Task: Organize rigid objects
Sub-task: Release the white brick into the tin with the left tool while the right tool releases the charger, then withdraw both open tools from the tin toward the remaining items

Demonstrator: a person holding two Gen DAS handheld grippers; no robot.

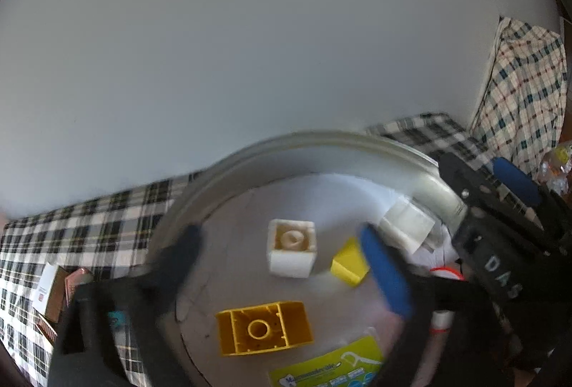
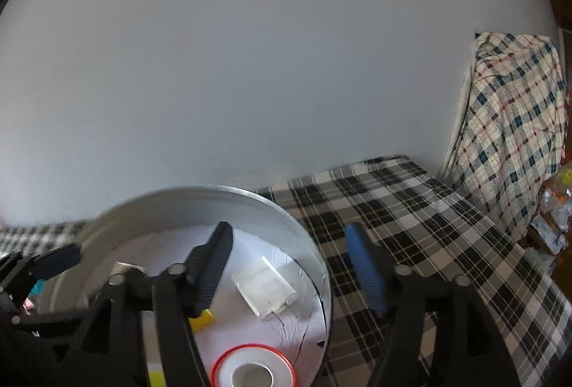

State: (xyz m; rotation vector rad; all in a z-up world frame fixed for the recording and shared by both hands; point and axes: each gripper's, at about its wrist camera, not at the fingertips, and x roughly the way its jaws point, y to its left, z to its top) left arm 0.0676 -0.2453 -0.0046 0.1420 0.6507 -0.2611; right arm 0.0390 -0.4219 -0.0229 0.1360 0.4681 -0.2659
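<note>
Rigid objects are being gathered in a round metal tin (image 1: 321,144) on a checked cloth (image 1: 89,226).

A white block (image 1: 291,253) and a small yellow block (image 1: 348,263) are lying between the spread, empty fingers of the left gripper (image 1: 286,258), with a larger yellow block (image 1: 262,328) nearer its body. The tin's rim is being straddled by the right gripper (image 2: 289,265), released and gripping nothing; a clear packet (image 2: 266,290) and a red-rimmed tape roll (image 2: 252,371) are lying between its fingers.
</note>
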